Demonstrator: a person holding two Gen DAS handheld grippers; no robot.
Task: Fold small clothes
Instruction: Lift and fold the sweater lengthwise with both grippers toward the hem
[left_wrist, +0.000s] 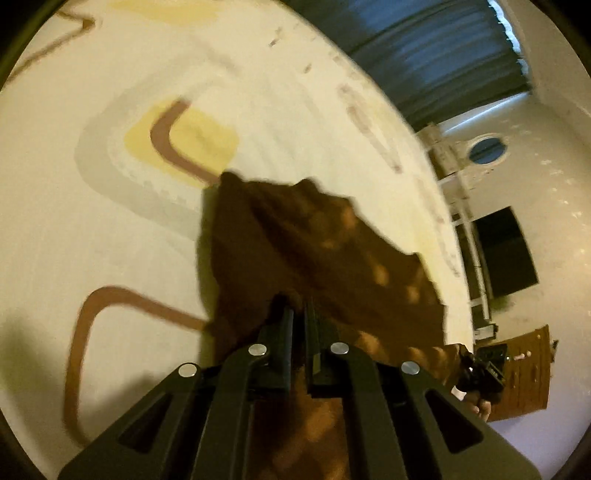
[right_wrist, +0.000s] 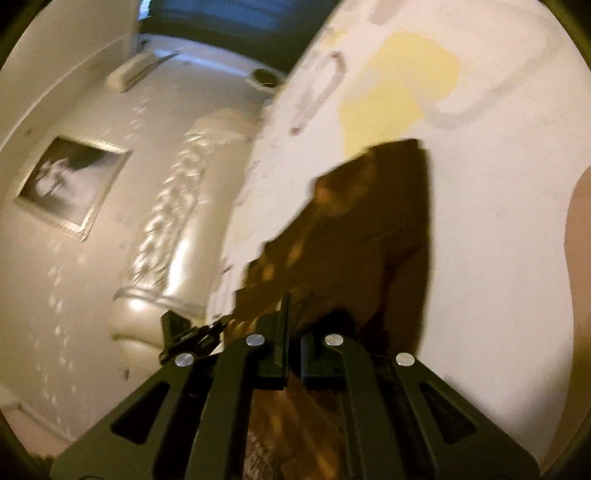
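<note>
A small brown garment with paler spots (left_wrist: 314, 254) hangs in the air over a cream bed sheet (left_wrist: 92, 229). My left gripper (left_wrist: 299, 314) is shut on one edge of it. My right gripper (right_wrist: 293, 306) is shut on another edge of the same garment (right_wrist: 362, 229), which stretches away from the fingers above the sheet (right_wrist: 498, 258). The right gripper also shows at the right edge of the left wrist view (left_wrist: 480, 373). The left gripper shows at the left in the right wrist view (right_wrist: 184, 332). Both views are blurred by motion.
The sheet carries brown line loops (left_wrist: 85, 325) and yellow patches (left_wrist: 199, 140). Past the bed are a dark curtain (left_wrist: 436, 48), a black screen (left_wrist: 506, 251), a wooden dresser (left_wrist: 528, 373), a padded headboard (right_wrist: 173, 229) and a framed picture (right_wrist: 70, 184).
</note>
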